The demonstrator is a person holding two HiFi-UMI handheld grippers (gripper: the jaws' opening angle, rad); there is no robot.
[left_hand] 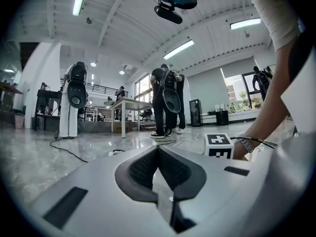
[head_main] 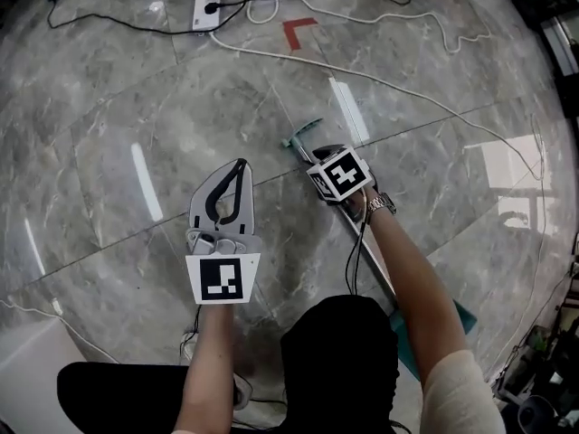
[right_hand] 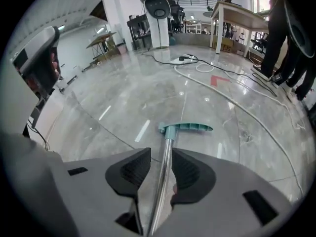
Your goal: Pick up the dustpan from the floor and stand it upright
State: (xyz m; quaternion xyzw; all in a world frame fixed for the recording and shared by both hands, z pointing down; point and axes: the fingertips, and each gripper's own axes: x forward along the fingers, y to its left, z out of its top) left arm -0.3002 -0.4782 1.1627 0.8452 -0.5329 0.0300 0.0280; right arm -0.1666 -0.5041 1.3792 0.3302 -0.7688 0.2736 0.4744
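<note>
Left gripper (head_main: 240,165), left of the dustpan (right_hand: 168,137): jaws closed tip to tip, nothing between them. The dustpan lies flat on the floor (head_main: 136,107). Right gripper (right_hand: 165,157), over the dustpan's metal pole near its teal grip (right_hand: 190,128): jaws apart, straddling the pole without pressing on it.

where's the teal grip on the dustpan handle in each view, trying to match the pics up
Head view: the teal grip sits just above centre.
Left gripper view: not in it.
Right gripper view: just right of centre, ahead of the right gripper, with the metal pole running back between its jaws.
Shared landmark: the red corner mark, beyond the grip in the head and right gripper views.
</note>
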